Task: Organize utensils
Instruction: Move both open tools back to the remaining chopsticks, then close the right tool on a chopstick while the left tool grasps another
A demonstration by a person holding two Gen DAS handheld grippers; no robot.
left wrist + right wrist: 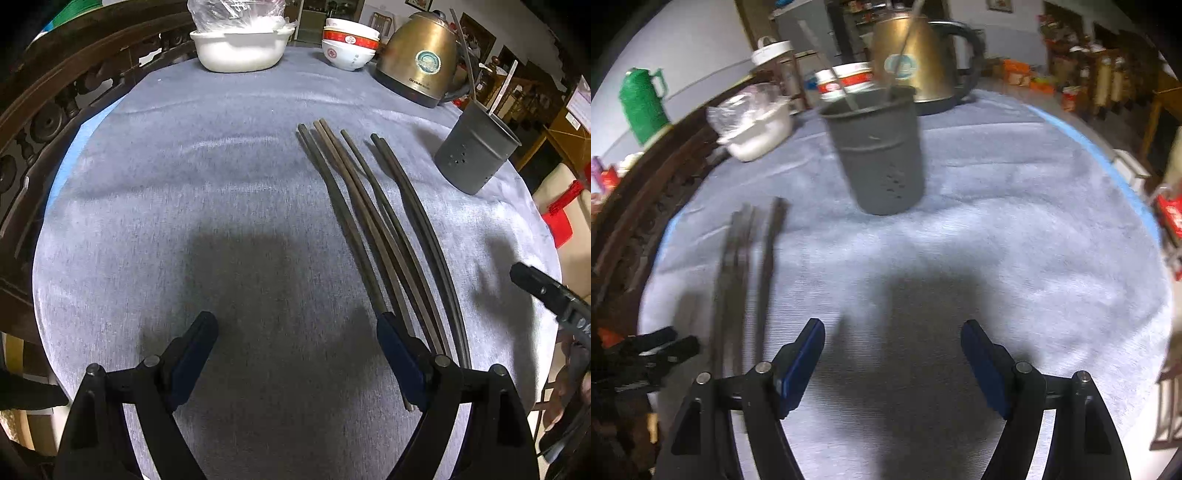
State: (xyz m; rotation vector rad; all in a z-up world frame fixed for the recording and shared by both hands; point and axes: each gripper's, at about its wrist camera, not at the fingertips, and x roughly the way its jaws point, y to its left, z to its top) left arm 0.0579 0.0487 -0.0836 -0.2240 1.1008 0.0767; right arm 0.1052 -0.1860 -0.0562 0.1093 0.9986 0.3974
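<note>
Left wrist view: dark, long chopsticks point(373, 225) lie fanned on the grey cloth point(221, 184), just left of the grey holder point(476, 155). Your left gripper point(295, 325) tilts down, jaws wide, empty, right finger over the chopstick ends. Right wrist view, blurred: chopsticks point(753, 273) left of the holder point(879, 155); your right gripper point(892, 332) hangs before the holder, jaws wide, empty.

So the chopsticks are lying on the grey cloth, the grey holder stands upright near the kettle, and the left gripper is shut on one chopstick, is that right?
Not quite. The left gripper is open and holds nothing, as the left wrist view shows; its jaws stand wide apart. The chopsticks do lie on the grey cloth, and the grey holder does stand upright near the kettle.
</note>
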